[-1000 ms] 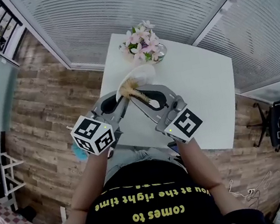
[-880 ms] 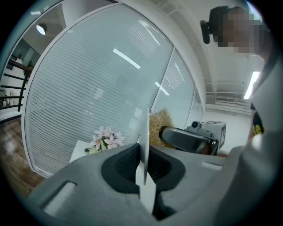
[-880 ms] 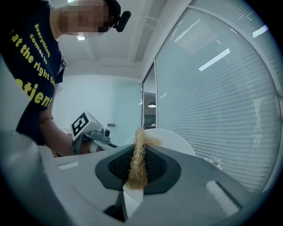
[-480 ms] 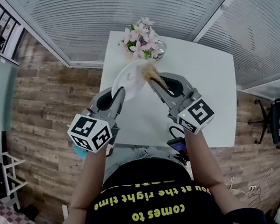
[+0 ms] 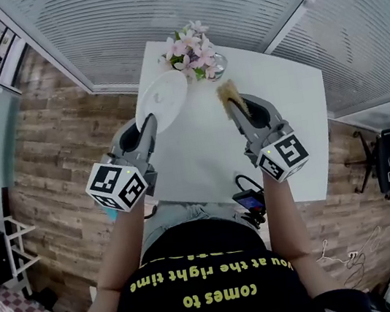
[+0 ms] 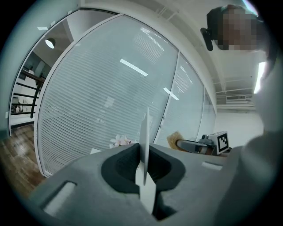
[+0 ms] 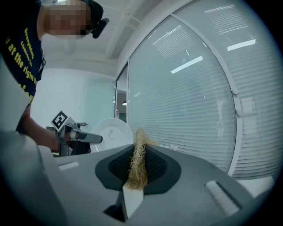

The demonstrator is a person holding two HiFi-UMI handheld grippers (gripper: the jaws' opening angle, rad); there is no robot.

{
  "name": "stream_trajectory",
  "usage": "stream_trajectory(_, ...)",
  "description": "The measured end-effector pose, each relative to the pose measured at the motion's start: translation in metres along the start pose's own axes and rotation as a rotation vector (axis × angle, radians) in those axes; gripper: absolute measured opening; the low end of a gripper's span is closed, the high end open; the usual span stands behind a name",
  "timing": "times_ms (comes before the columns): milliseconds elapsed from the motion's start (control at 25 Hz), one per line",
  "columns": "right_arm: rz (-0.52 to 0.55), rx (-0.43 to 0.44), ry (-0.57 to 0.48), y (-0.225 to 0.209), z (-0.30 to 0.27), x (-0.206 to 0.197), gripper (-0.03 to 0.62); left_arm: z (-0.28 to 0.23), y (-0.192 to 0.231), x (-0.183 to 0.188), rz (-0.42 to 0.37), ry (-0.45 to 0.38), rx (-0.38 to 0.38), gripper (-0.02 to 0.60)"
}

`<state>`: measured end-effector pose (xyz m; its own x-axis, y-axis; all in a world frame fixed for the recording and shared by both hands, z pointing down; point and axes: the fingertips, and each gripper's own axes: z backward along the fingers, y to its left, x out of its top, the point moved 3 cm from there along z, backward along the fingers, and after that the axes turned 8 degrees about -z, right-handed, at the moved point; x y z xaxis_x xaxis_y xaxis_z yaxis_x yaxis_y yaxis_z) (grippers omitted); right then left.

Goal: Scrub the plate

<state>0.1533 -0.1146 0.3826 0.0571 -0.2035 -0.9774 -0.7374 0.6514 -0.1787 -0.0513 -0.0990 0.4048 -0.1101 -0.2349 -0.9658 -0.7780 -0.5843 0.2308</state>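
Observation:
A white plate [image 5: 162,101] stands on edge above the white table's left side, and my left gripper [image 5: 147,128] is shut on its rim. In the left gripper view the plate [image 6: 144,132] shows edge-on between the closed jaws of that gripper [image 6: 143,164]. My right gripper [image 5: 234,110] is shut on a tan fibrous scrubber [image 5: 229,98], which it holds to the right of the plate with a gap between them. In the right gripper view the scrubber [image 7: 138,161] sticks up from the jaws of the gripper [image 7: 138,170], and the plate [image 7: 111,134] shows face-on at the left.
A vase of pink flowers [image 5: 191,53] stands at the far side of the white table [image 5: 285,121], close behind the plate. A dark phone-like object [image 5: 248,200] lies at the table's near edge. Glass walls with blinds surround the table; wood floor lies to the left.
The two grippers have parted: the left one carried the plate leftward, the right one carried the scrubber to the right, off the plate's face.

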Motion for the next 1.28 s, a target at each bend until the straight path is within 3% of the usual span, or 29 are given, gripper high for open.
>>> stream_trajectory(440,-0.035,-0.101,-0.053,-0.022,0.016,0.005,0.043,0.002,0.020,0.007,-0.107,-0.010,0.102,0.018)
stream_trajectory(1280,-0.025,-0.140,-0.062,-0.032,0.019,0.007,0.043,-0.002,0.018,0.012,-0.141,-0.017,0.117,0.019)
